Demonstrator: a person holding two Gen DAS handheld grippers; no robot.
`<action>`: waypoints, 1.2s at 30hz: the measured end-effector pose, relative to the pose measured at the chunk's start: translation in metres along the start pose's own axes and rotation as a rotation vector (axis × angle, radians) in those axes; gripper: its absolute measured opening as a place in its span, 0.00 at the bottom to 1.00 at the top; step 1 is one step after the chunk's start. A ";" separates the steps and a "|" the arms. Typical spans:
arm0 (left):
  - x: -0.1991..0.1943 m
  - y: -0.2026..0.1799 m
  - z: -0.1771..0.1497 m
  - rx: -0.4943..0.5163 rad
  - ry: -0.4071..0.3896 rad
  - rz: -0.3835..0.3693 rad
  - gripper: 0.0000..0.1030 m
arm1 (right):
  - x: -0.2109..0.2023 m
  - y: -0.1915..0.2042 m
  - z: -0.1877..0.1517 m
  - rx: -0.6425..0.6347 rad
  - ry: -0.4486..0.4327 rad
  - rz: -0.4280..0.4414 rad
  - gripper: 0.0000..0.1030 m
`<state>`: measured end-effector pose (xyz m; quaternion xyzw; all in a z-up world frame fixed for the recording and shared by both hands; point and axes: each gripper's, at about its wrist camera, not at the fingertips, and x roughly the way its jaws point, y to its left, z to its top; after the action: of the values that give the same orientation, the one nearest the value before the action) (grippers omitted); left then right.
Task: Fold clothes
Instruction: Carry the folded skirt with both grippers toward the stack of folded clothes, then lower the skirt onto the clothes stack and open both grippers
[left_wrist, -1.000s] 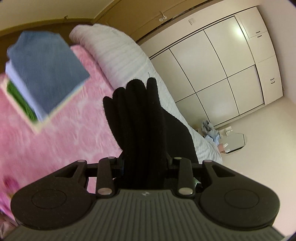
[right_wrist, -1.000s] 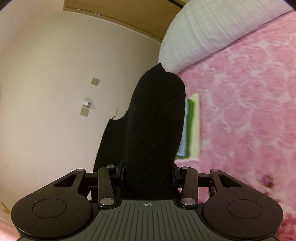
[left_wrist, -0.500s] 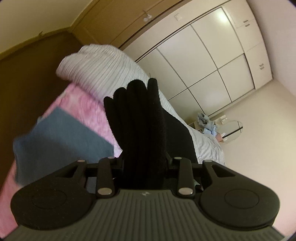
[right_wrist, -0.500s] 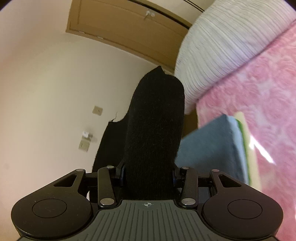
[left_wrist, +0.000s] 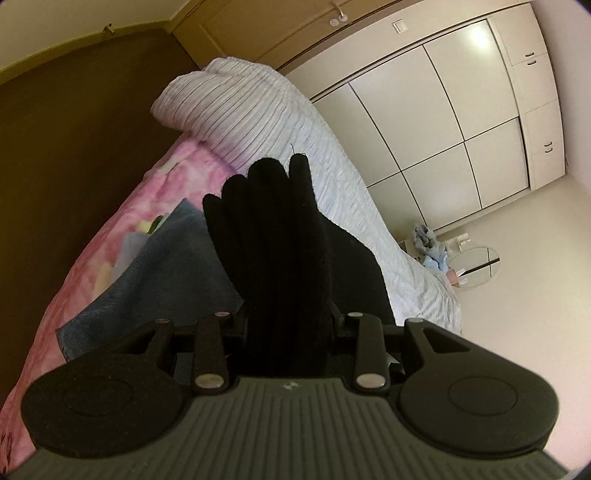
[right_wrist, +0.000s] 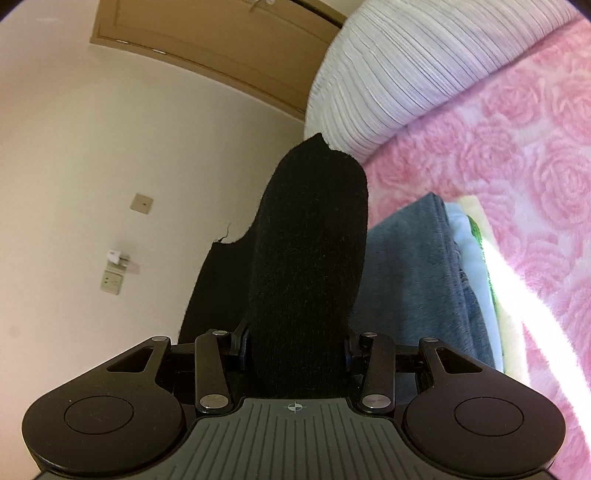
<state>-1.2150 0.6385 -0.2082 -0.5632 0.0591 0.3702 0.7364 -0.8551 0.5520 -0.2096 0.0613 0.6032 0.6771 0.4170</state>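
Left wrist view: the left claw (left_wrist: 286, 295) is clamped on a bunched black knit garment (left_wrist: 273, 236) that stands up between its fingers and hides both fingertips. Behind it, a folded blue cloth (left_wrist: 159, 273) tops a small stack on the pink bed cover (left_wrist: 110, 236), near the bed's left edge; the pieces under it show only as pale and green slivers, too blurred to name. A striped white duvet (left_wrist: 266, 129) lies along the far side of the bed, before the wardrobe doors (left_wrist: 436, 122).

Right wrist view: the right claw (right_wrist: 295, 343) likewise grips the black garment (right_wrist: 310, 258), which fills the gap and covers its fingertips. The blue cloth (right_wrist: 417, 273) lies just right of it, partly hidden, with the stack's lower edges smeared by glare.
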 end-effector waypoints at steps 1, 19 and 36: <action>0.004 0.005 0.000 0.001 0.003 0.002 0.29 | 0.003 -0.004 0.000 -0.003 0.003 -0.006 0.41; -0.028 -0.039 -0.024 0.343 -0.054 0.327 0.21 | -0.032 0.043 -0.032 -0.391 -0.070 -0.387 0.53; -0.015 -0.026 -0.107 0.577 0.058 0.481 0.05 | 0.003 0.051 -0.146 -0.971 0.206 -0.546 0.29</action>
<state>-1.1745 0.5354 -0.2189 -0.3128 0.3125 0.4844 0.7549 -0.9676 0.4463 -0.2048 -0.3621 0.2539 0.7470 0.4964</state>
